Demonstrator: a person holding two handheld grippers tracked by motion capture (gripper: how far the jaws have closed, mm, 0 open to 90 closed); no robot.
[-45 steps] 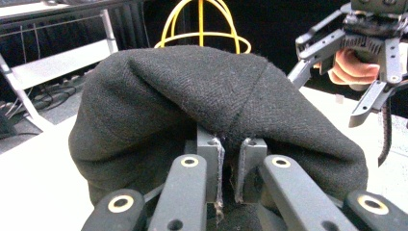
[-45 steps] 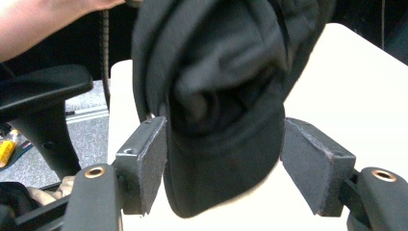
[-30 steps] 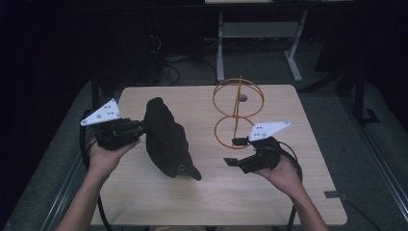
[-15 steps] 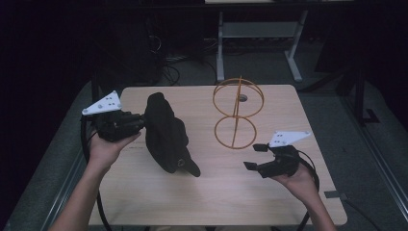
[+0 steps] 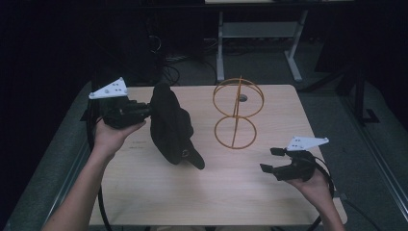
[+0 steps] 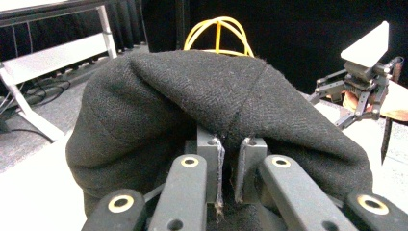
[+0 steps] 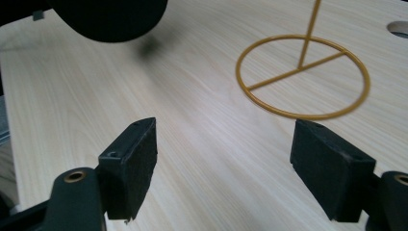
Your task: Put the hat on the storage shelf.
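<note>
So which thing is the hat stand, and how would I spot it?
Look at the pale wooden table, then at its far middle, right of the black hat held up by the left gripper. The hat stand is thin yellow wire: a flat ring, an upright rod, a round cage on top.

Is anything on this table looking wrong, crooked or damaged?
Nothing looks damaged. The black hat hangs crumpled and tilted from the left claw, which pinches its fabric. The yellow wire stand is upright and bare. The right claw is open above the table.

Probably a lab: bare wooden table, dark curtains, floor cables, metal desk frame.
</note>
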